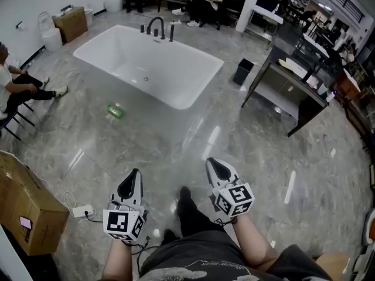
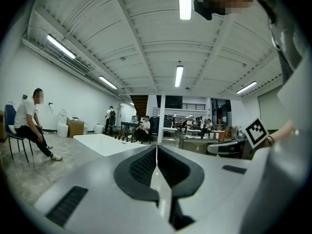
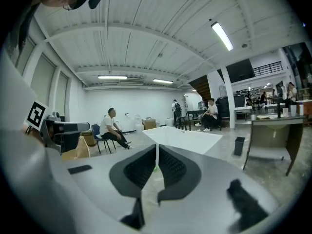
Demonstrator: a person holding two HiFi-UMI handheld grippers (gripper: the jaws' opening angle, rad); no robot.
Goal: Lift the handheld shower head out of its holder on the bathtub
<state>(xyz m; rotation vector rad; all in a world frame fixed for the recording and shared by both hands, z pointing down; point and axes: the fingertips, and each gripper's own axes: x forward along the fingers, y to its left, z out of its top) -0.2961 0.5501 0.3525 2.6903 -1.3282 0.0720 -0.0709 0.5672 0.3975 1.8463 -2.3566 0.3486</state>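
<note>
A white freestanding bathtub (image 1: 146, 63) stands on the floor well ahead of me. On its far rim are a dark curved spout (image 1: 156, 26) and, to its right, a slim upright dark piece (image 1: 171, 33) that looks like the handheld shower head in its holder. My left gripper (image 1: 136, 172) and right gripper (image 1: 211, 161) are low in the head view, far short of the tub. Both are shut with nothing between the jaws. The left gripper view shows the tub (image 2: 105, 144) beyond the shut left gripper (image 2: 157, 149). In the right gripper view the tub (image 3: 181, 136) lies ahead of the right gripper (image 3: 157, 149).
A green object (image 1: 115, 110) lies on the marble floor before the tub. A cardboard box (image 1: 23, 206) and a power strip (image 1: 82, 211) sit at my left. A black bin (image 1: 242, 71) and a metal table (image 1: 293, 89) stand to the right. A seated person (image 1: 14, 86) is at far left.
</note>
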